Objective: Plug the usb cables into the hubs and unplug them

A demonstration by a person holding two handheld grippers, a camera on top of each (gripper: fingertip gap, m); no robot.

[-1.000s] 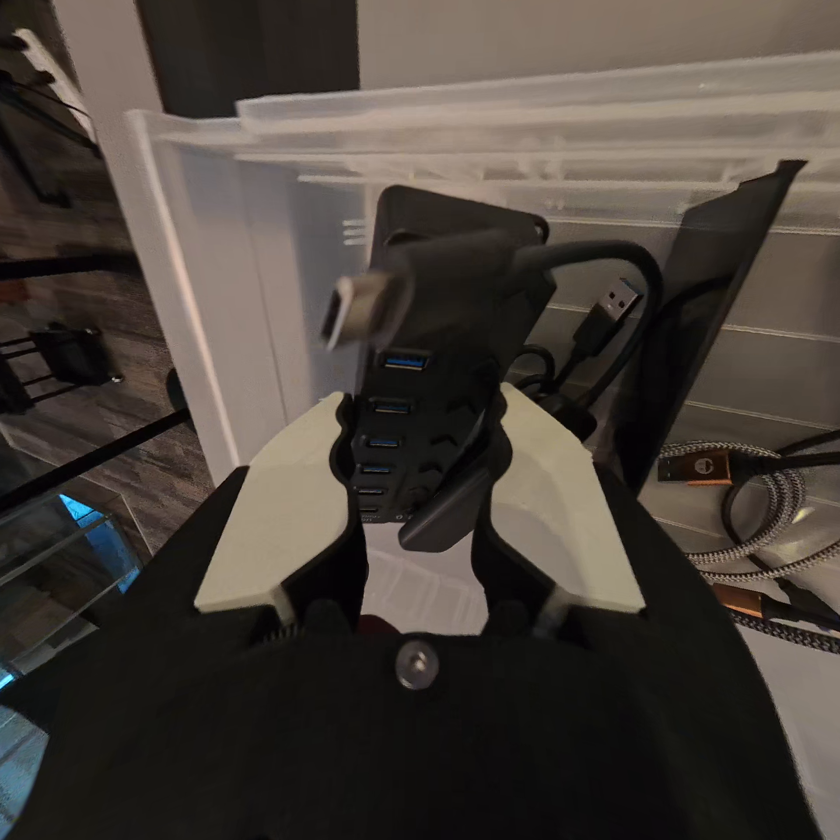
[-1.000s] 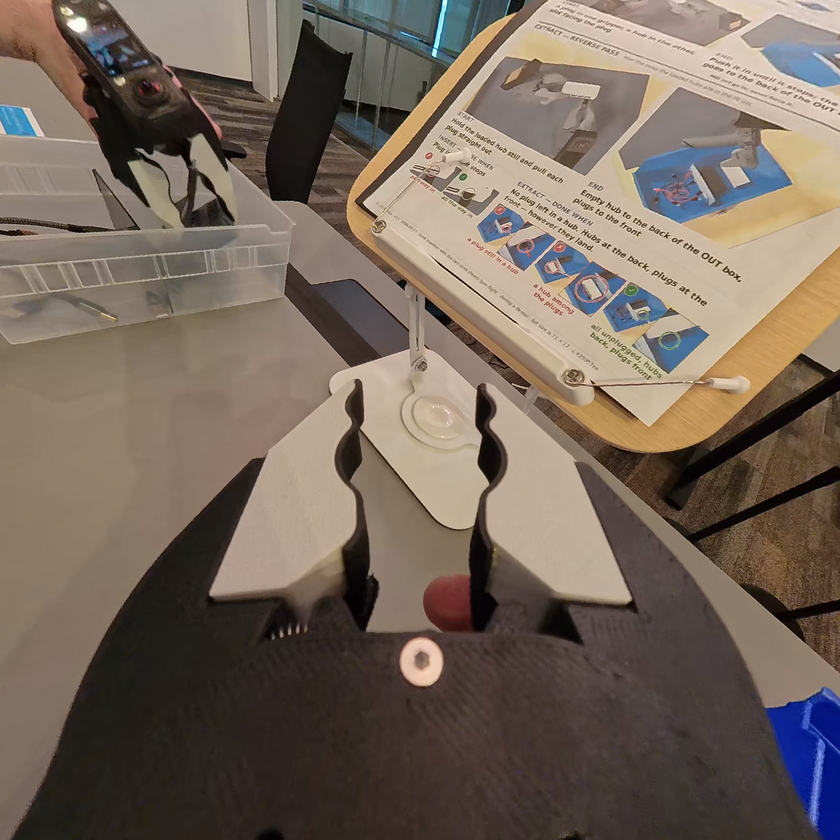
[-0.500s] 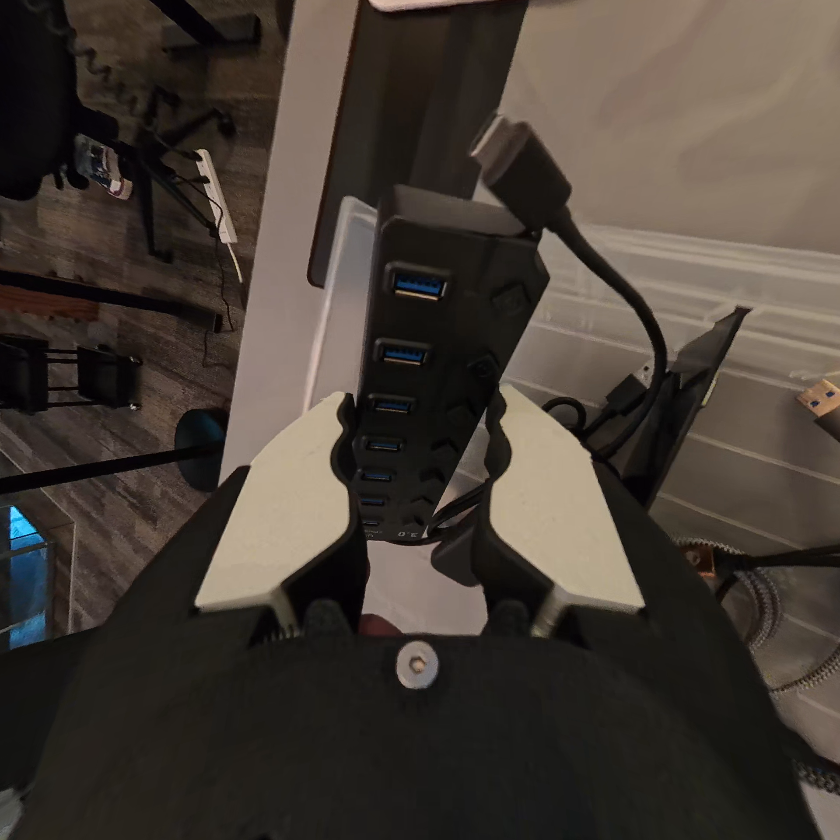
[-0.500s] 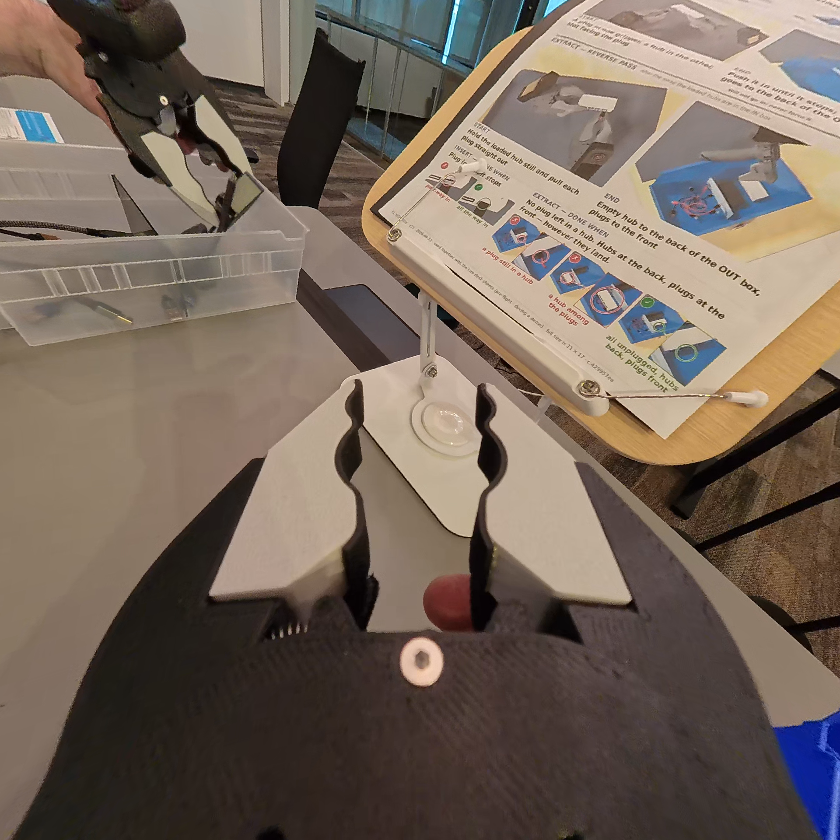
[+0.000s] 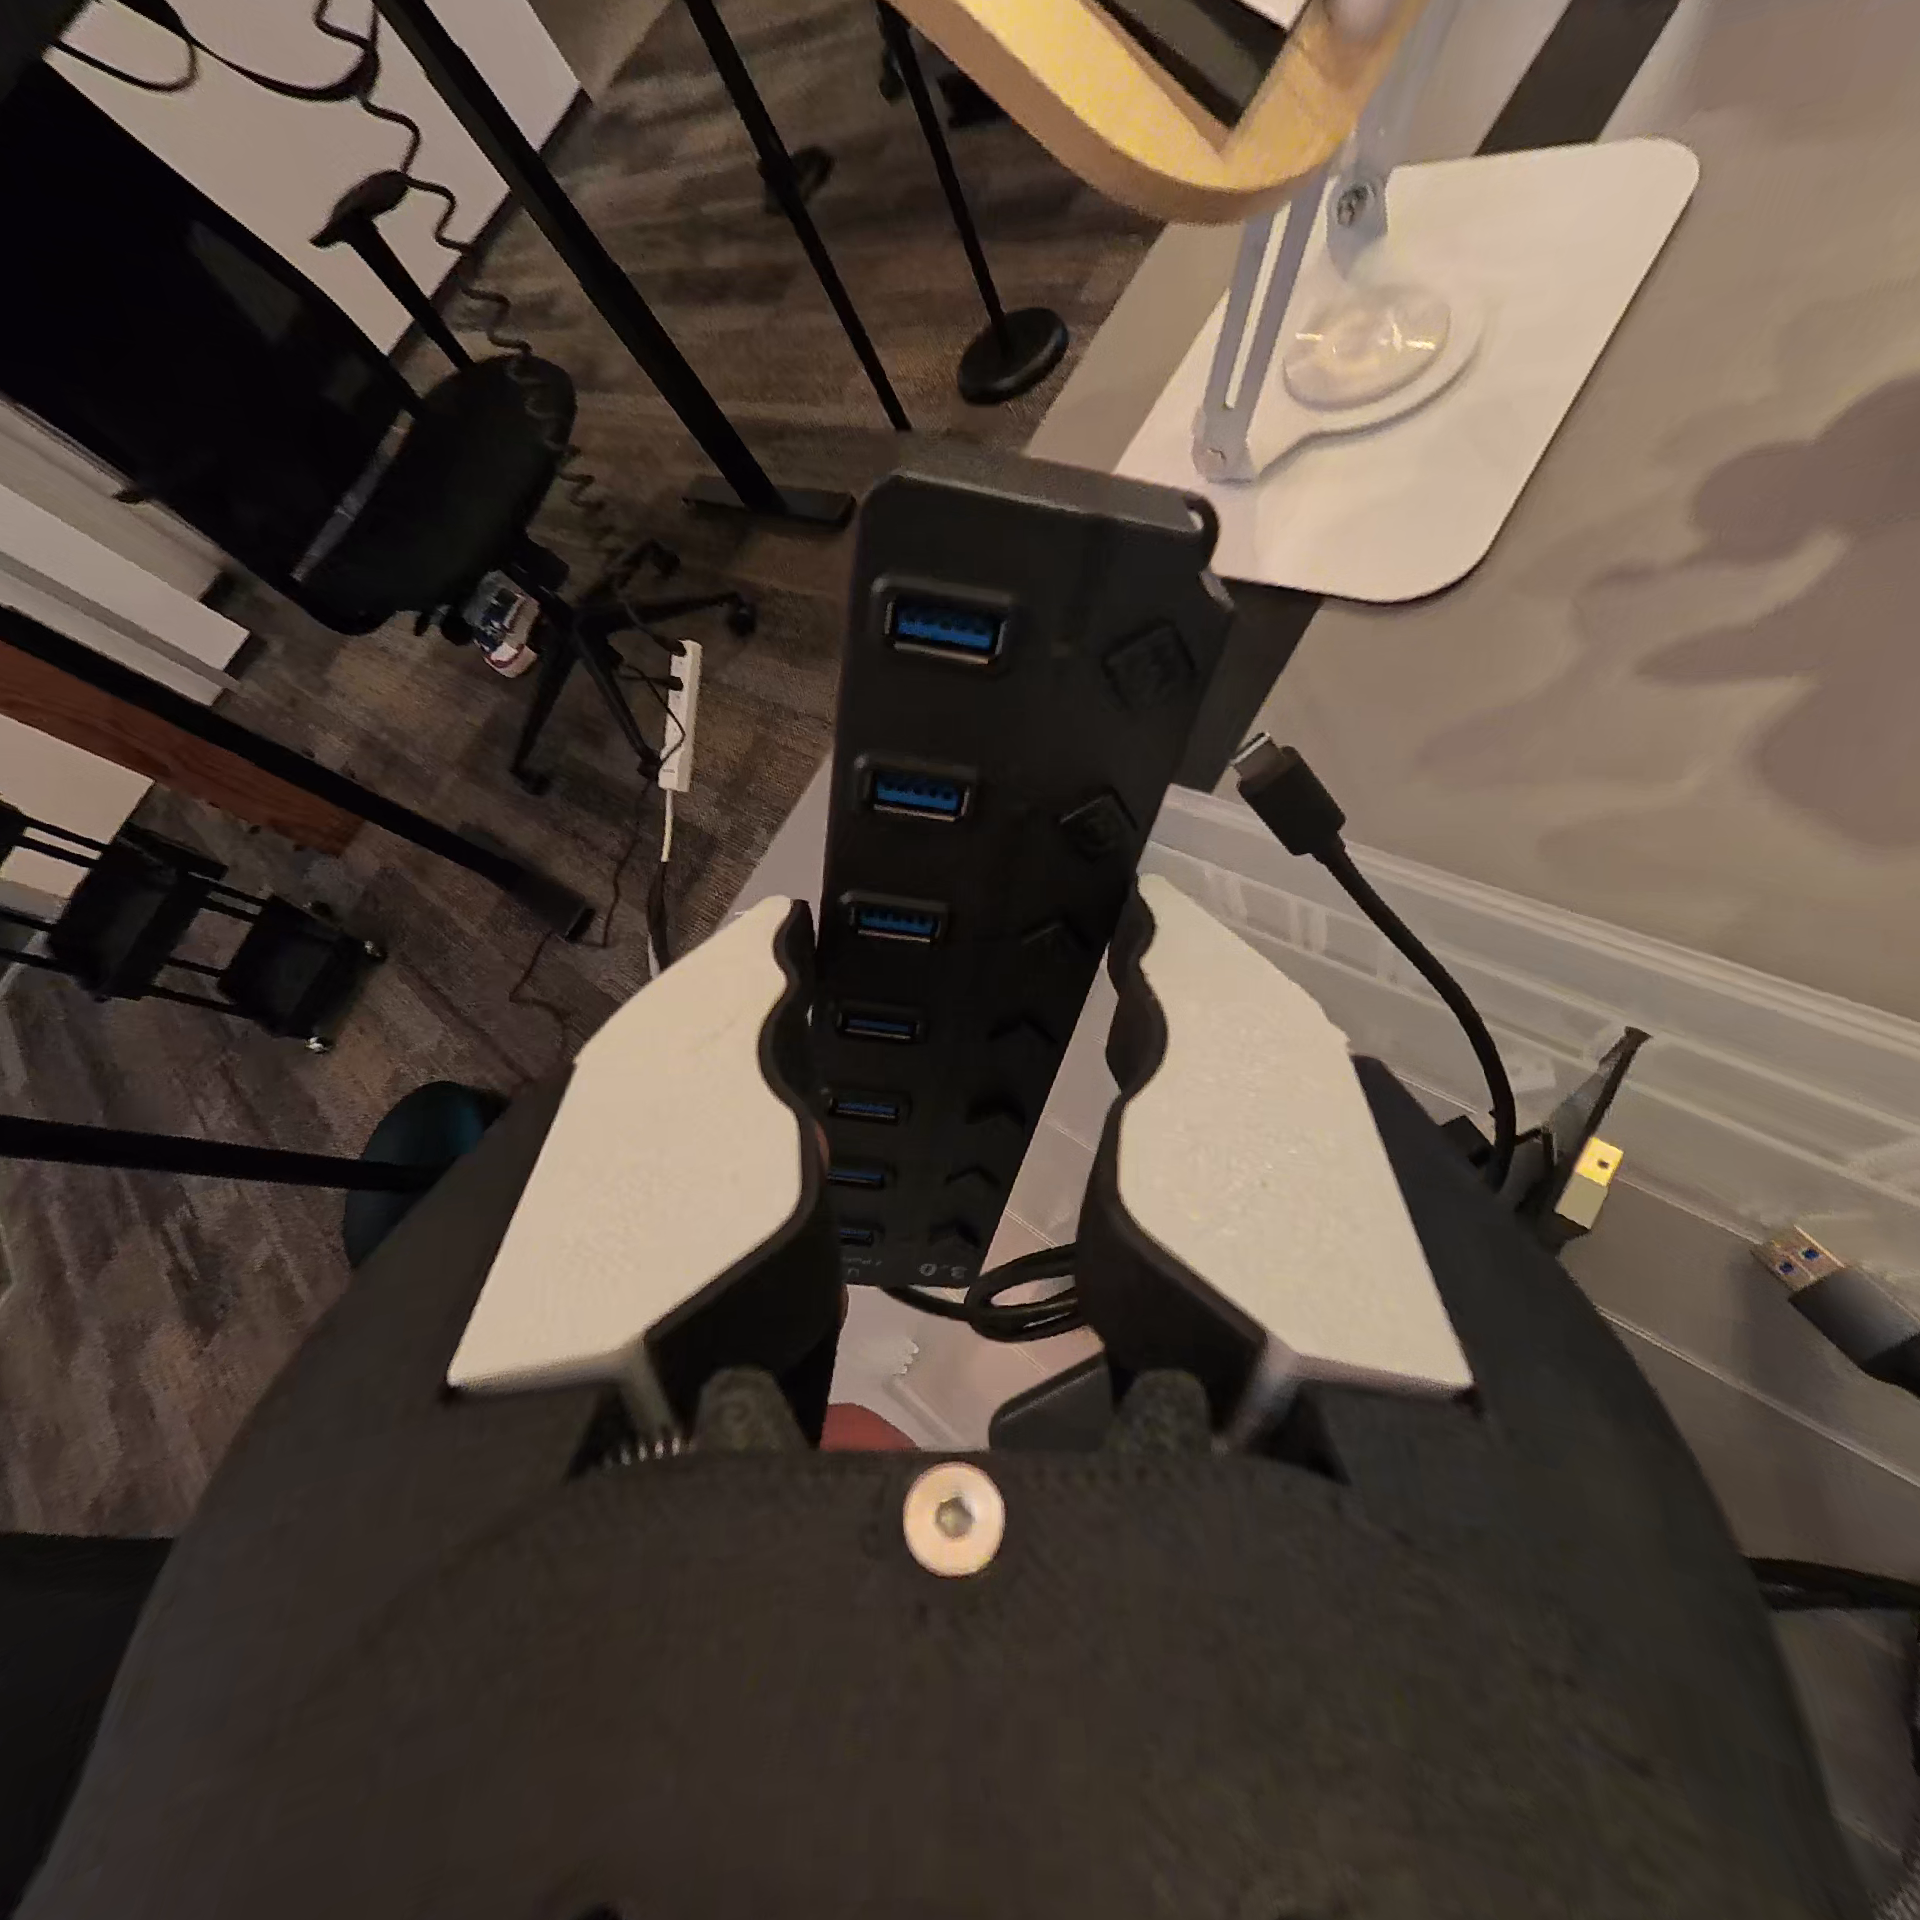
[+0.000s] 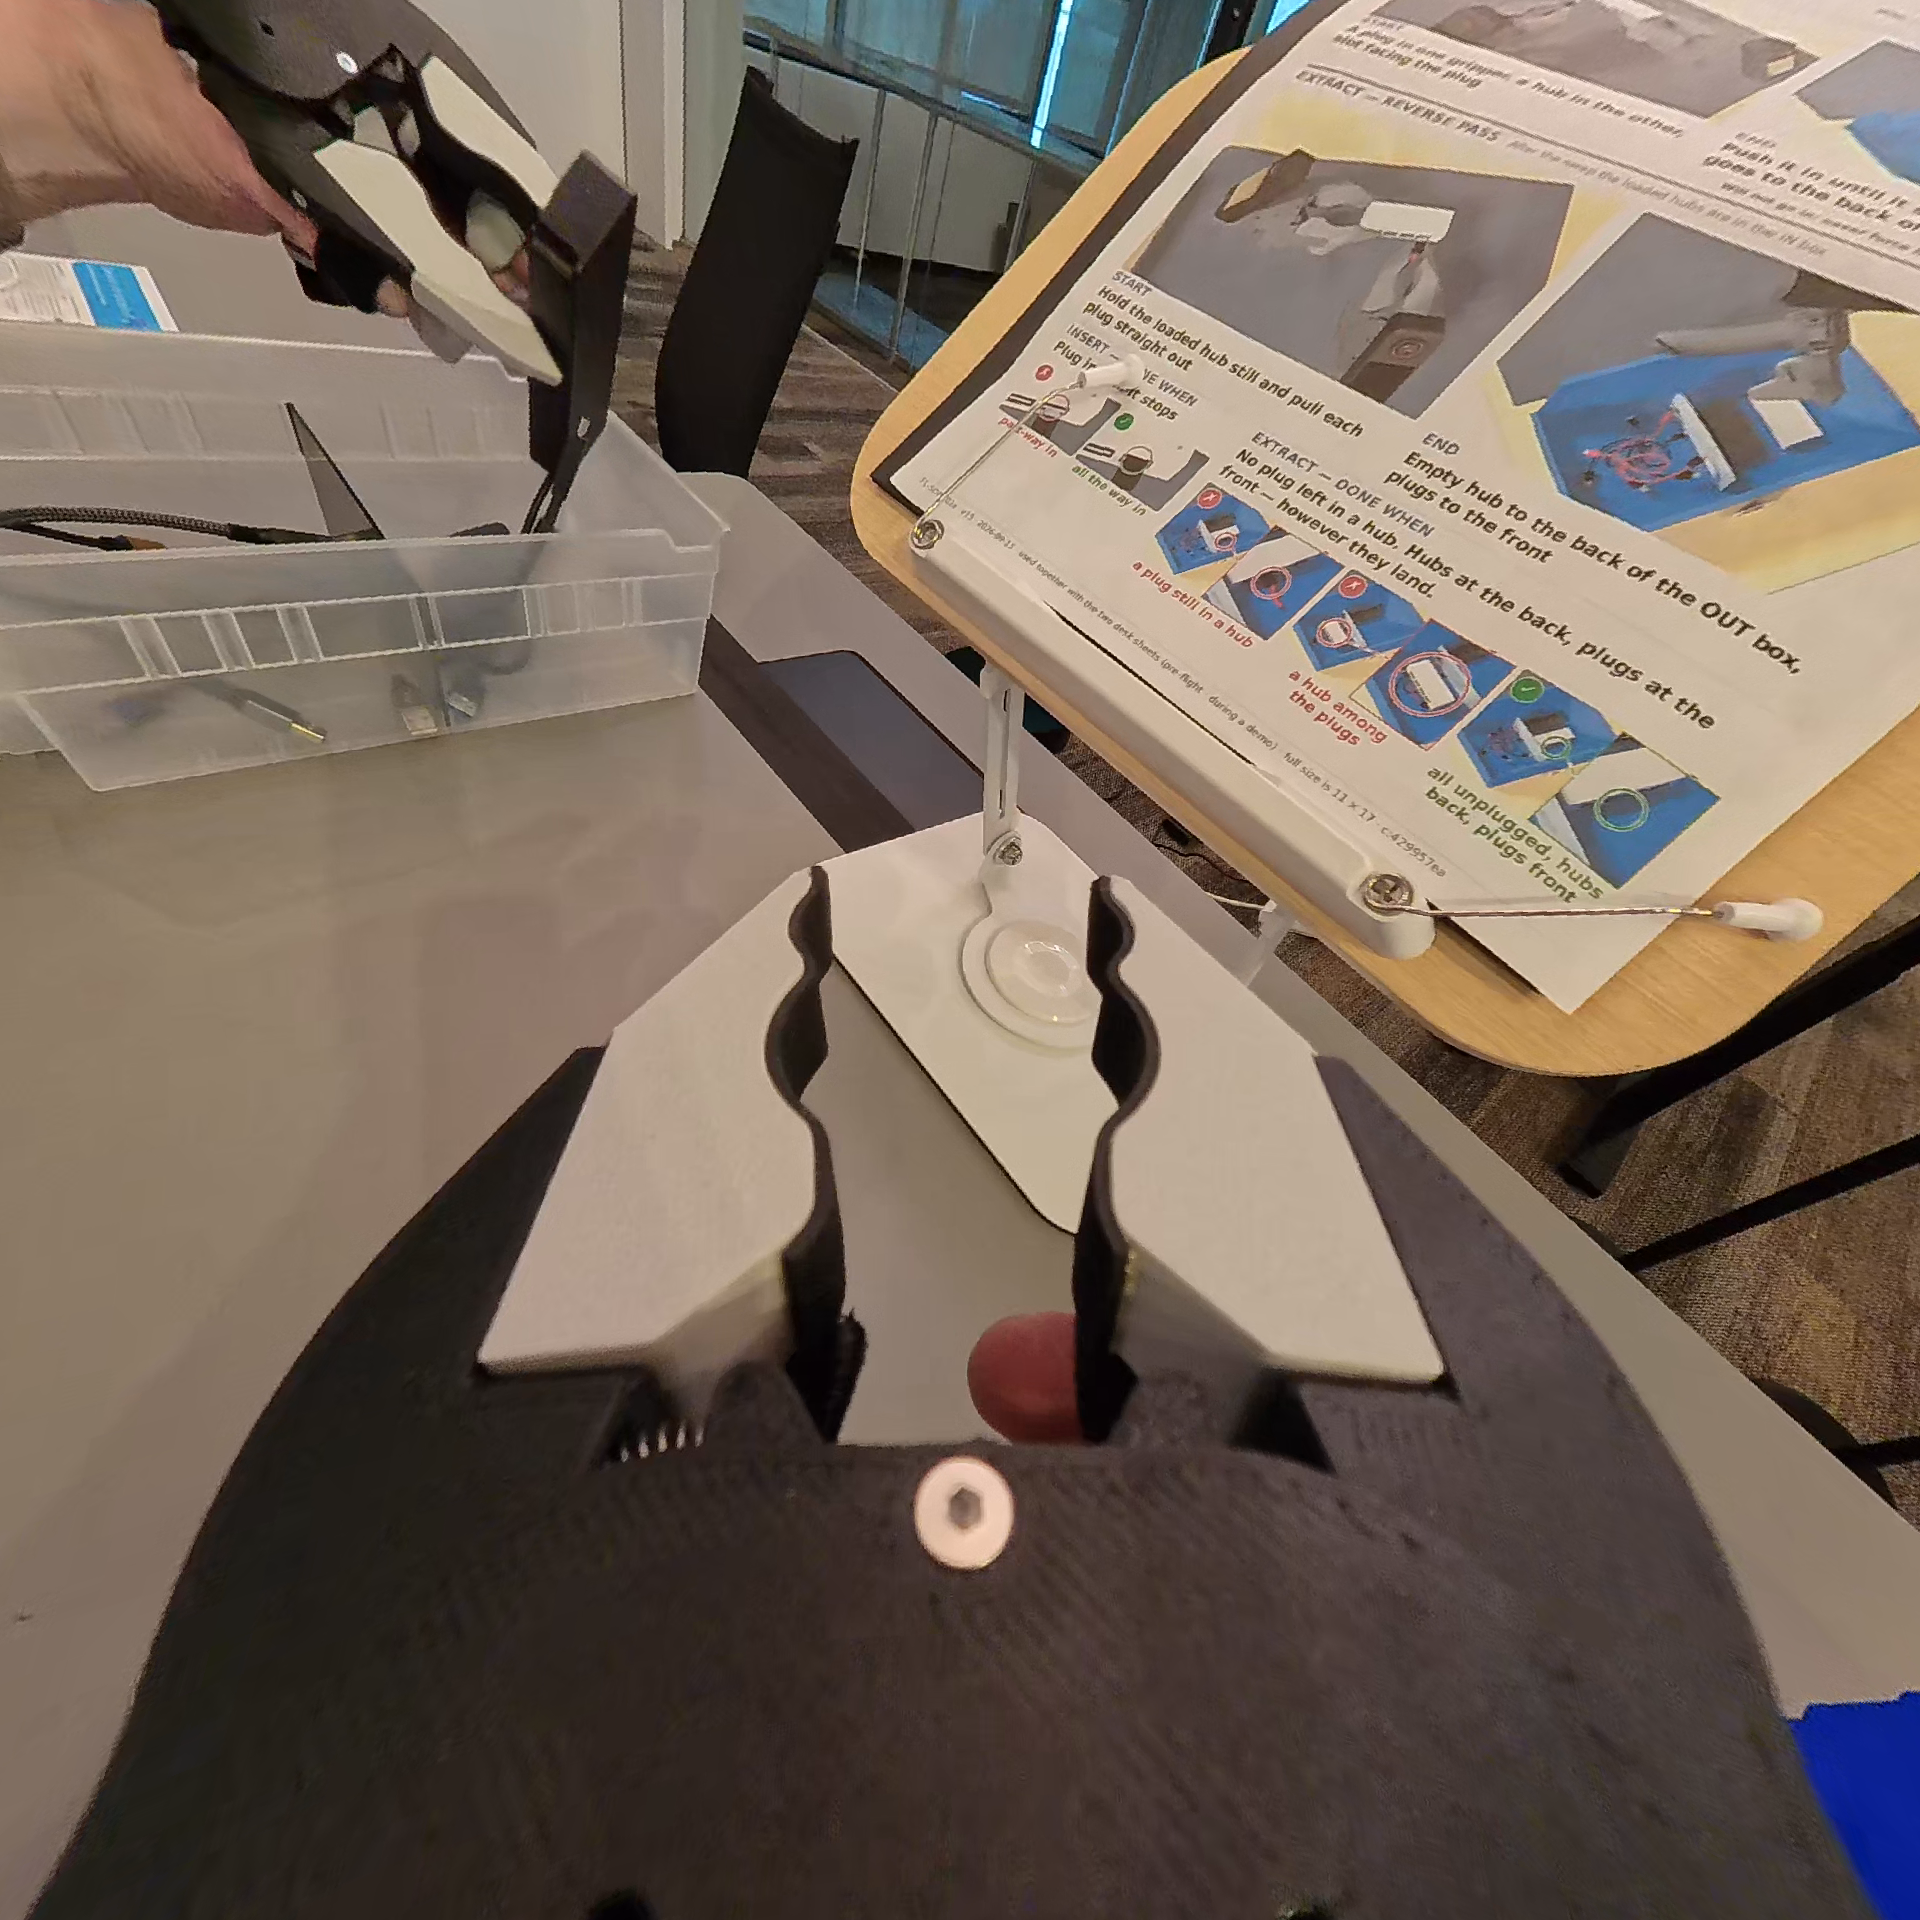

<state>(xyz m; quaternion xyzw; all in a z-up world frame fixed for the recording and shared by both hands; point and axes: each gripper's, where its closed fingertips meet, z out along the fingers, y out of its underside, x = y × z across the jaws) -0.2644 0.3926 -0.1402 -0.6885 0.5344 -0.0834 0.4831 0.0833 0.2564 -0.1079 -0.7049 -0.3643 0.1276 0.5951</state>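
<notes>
My left gripper [image 5: 961,935] is shut on a long black USB hub [image 5: 1023,748] with a row of several blue ports, all empty. The hub's own black cable [image 5: 1423,966] hangs at its right, ending in a small loose plug [image 5: 1283,790]. In the right wrist view the left gripper [image 6: 499,281] holds the hub [image 6: 577,312] in the air above a clear plastic bin [image 6: 343,623], the cable trailing into the bin. My right gripper [image 6: 956,914] is open and empty, low over the grey table.
The clear bin holds loose cables and plugs [image 5: 1808,1273], a braided cable [image 6: 114,520] and a black divider [image 6: 327,483]. A white stand base [image 6: 935,935] on the table carries a wooden board with an instruction sheet [image 6: 1455,468]. A blue bin corner [image 6: 1860,1787] shows at right. The grippers' ends are close to 40 centimeters from one another.
My left gripper has lifted the hub up out of the clear bin and swung it toward the stand. The hub's loose plug swung from the left across to the right. My right gripper barely moved.
</notes>
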